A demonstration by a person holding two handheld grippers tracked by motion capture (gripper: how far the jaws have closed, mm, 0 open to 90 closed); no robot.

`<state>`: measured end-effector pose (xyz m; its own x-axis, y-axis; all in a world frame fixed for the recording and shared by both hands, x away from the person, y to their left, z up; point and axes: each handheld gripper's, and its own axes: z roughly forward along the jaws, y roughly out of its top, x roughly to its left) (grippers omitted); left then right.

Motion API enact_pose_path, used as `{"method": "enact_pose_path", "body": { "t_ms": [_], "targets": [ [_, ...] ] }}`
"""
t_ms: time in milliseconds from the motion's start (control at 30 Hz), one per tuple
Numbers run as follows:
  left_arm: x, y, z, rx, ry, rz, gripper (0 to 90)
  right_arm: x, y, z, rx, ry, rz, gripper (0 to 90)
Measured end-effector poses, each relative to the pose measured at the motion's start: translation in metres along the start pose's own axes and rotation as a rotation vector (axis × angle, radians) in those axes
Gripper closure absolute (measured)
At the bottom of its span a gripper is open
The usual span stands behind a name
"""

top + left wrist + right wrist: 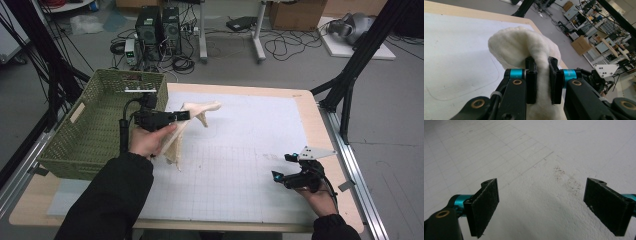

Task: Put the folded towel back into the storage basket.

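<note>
Item: cream-white knitted cloth (189,125), soft and ribbed, seemingly a sock or a similar small garment. It is held lifted above the white gridded mat (240,150), just beside the right-hand wall of the basket; its lower end hangs down toward the mat, and whether it touches the surface cannot be told. In the left gripper view the cloth (524,45) is seen bunched into a rounded fold above the pads and pinched narrow between them.

Left gripper (181,115): black two-jaw tool with turquoise collars, carried in the left hand (148,140) of a person in a dark sleeve. The jaws are drawn in narrow and clamped on the cloth, both pads pressed into the fabric.

Right gripper (281,167): the same build, topped by a grey three-cornered plate, held in the right hand (320,197) low over the mat's right front area, well apart from the cloth. Its jaws are spread wide with bare mat between them; a faint dark smudge (567,181) is seen on the mat ahead of the pads.

Container: olive-green woven plastic basket (70,135), rectangular, placed at the table's left edge.

Support: light wooden table (320,130), covered for the most part by the mat.
</note>
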<state>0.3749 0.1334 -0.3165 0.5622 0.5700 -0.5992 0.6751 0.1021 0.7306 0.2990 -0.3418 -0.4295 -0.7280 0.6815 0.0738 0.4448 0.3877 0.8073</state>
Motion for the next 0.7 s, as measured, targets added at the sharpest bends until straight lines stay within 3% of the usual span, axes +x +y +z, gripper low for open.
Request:
{"method": "enact_pose_path", "body": {
  "t_ms": [200, 400, 700],
  "targets": [
    [0.0, 0.007, -0.01, -0.02, -0.009, -0.008, 79.7, 0.001, 0.0, 0.001, 0.003, 0.0, -0.001, 12.2],
    [0.002, 0.011, -0.024, -0.064, 0.018, -0.022, 79.8, 0.001, 0.0, 0.0, 0.007, 0.003, -0.007, 12.2],
    [0.011, 0.015, -0.042, -0.137, 0.042, -0.082, 80.1, 0.002, 0.0, 0.002, 0.011, 0.005, -0.016, 12.2]
  ]
}}
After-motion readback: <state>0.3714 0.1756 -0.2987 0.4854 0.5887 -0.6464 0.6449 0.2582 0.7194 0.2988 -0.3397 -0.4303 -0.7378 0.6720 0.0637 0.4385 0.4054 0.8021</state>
